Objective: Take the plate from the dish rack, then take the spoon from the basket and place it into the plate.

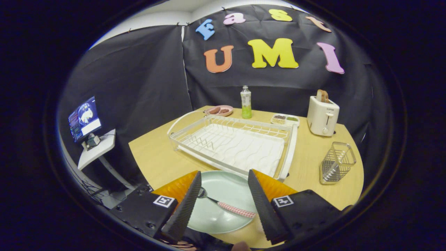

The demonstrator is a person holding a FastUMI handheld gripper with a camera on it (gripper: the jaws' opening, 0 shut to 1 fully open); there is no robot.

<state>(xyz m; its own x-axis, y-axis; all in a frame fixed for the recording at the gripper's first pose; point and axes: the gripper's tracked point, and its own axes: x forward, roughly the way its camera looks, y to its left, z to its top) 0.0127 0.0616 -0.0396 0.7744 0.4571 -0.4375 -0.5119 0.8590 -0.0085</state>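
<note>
The gripper (223,195) hangs over the near edge of the desk (156,157) with its fingers spread wide and nothing held. Between them lies the plate (226,188), flat on the desk, and in it rests the spoon (226,205), bowl toward the left finger, checked handle toward the right. Neither finger touches it.

To my eye the task looks all but finished. What is left is to draw the gripper straight up and back from the plate, fingers kept apart, so that neither catches the spoon's handle or the plate's rim.

Just beyond the plate stands the dish rack (233,143), with no dishes in it, its near rail close to the plate's far rim; a forward move would strike it. Right of the plate and well apart stands the wire basket (336,163), with nothing in it that I can make out. Beyond the rack stand a small pink dish (218,110), a bottle (246,102), a divided tray (285,119) and a toaster (322,115). Off to the left of the plate, past the desk, a screen (84,119) sits on a small stand.
</note>
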